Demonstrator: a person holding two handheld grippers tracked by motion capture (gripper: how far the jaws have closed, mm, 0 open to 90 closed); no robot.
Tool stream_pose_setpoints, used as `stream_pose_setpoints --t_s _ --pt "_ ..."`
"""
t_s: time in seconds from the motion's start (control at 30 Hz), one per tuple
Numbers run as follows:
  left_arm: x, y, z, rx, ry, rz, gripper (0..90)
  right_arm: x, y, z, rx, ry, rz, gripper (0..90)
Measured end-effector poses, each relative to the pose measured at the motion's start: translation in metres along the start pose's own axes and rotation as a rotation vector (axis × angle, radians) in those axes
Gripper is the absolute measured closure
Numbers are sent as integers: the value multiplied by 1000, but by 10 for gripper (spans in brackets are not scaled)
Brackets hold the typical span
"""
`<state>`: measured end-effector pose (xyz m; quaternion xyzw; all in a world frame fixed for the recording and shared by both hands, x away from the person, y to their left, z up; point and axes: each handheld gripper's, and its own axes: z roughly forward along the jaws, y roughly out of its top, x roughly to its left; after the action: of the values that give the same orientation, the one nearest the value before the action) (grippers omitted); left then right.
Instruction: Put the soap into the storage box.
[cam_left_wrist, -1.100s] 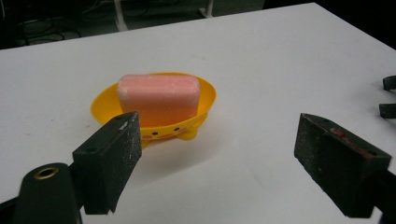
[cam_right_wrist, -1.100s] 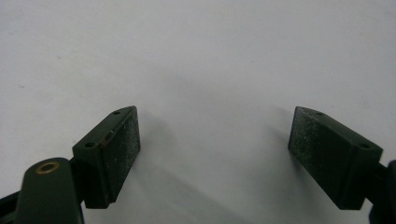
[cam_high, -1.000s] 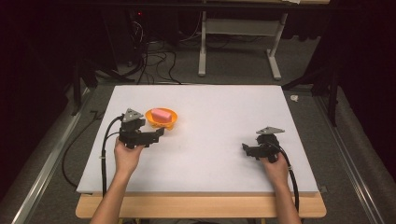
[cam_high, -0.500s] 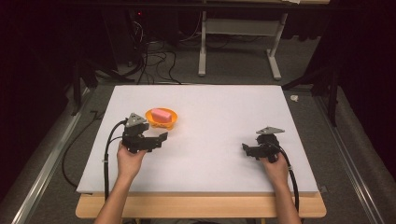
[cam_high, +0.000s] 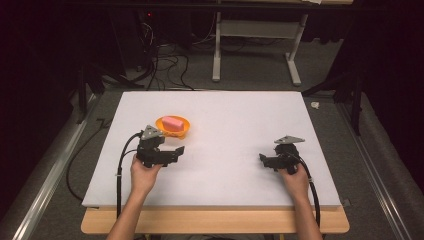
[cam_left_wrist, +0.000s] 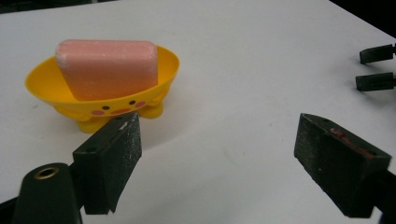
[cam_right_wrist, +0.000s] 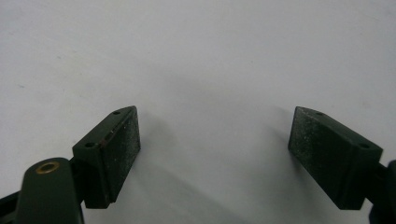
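Lab: dark room, floor cables (cam_high: 165, 67), white table (cam_high: 240, 125).

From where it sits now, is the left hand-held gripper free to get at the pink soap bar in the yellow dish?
Probably yes. The left hand-held gripper is open, the soap bar sits exposed above the dish rim, and only bare table lies between them.

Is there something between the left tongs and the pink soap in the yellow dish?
Nothing visible blocks the way. The left tongs are open, with bare white table between them and the yellow dish holding the pink soap. The dish's front rim hides the soap's lower part.
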<state>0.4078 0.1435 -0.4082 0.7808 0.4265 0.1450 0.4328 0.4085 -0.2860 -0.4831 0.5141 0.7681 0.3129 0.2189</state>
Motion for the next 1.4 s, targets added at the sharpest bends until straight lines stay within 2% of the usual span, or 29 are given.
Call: stream_pose_setpoints --t_s 0.37,0.47,0.83,1.4 --pt "-4 -8 9 29 -1 4 158 0 0 0 0 1 0 171" --pt "-5 -10 12 42 11 17 157 0 0 0 0 1 1 171" --pt "-5 -21 25 62 12 1 163 0 0 0 0 1 1 171" --pt "-5 -32 42 98 35 12 165 0 0 0 0 0 0 171"
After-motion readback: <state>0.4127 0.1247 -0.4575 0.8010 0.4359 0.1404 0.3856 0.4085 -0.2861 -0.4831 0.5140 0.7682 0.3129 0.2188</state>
